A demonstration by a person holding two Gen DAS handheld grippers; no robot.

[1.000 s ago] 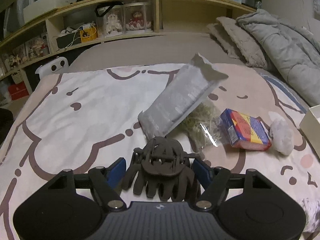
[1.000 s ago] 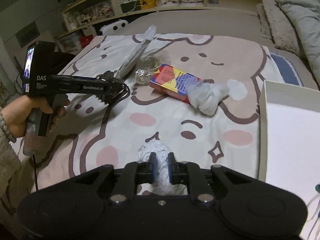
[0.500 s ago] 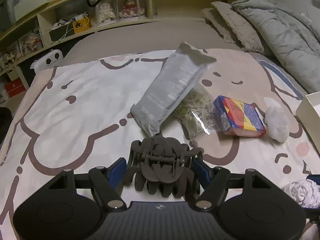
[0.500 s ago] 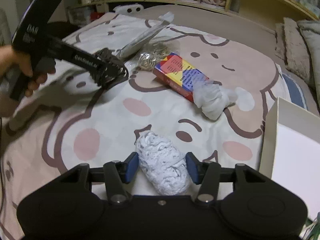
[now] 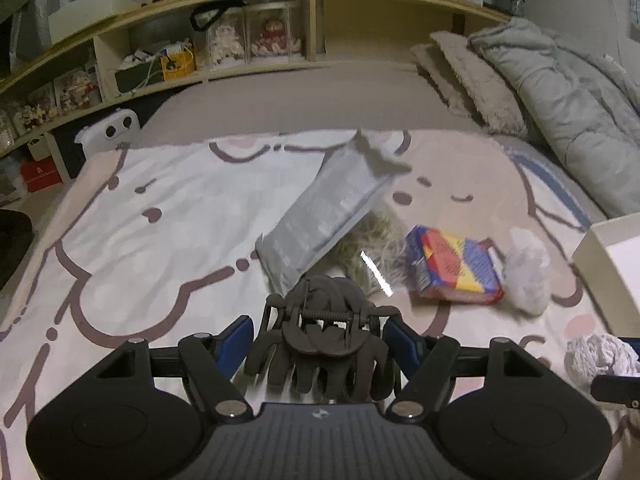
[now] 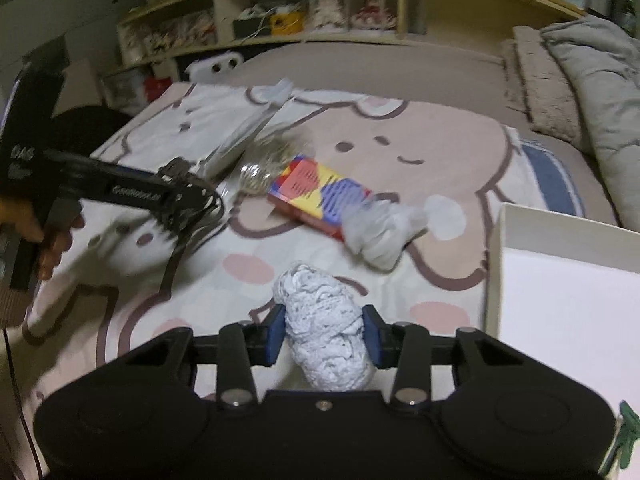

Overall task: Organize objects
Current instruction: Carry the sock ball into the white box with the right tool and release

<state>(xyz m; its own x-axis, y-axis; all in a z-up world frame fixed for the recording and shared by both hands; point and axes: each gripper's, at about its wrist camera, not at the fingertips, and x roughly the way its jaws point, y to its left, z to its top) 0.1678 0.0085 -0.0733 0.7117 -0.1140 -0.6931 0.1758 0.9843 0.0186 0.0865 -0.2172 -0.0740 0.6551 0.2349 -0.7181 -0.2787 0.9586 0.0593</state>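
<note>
My left gripper (image 5: pixel 320 342) is shut on a dark hair claw clip (image 5: pixel 324 340) and holds it above the bedspread; it also shows in the right wrist view (image 6: pixel 188 200). My right gripper (image 6: pixel 324 334) has its pads against a white crocheted bundle (image 6: pixel 326 340), which also shows in the left wrist view (image 5: pixel 600 360). On the bedspread lie a grey pouch (image 5: pixel 332 208), a clear bag of pale strands (image 5: pixel 372 248), a colourful box (image 5: pixel 456 268) and a crumpled white wrapper (image 5: pixel 528 272).
A white open box (image 6: pixel 560 292) stands at the right, its near wall beside the right gripper. Pillows and a grey duvet (image 5: pixel 560 92) lie at the back right. A wooden shelf (image 5: pixel 240 52) with dolls and clutter runs along the back. A white device (image 5: pixel 112 132) sits by the bed's far left.
The right gripper opened from a tight pinch, then closed in on the white bundle and moved toward the white box. The left gripper stayed shut on the clip and drifted slightly.
</note>
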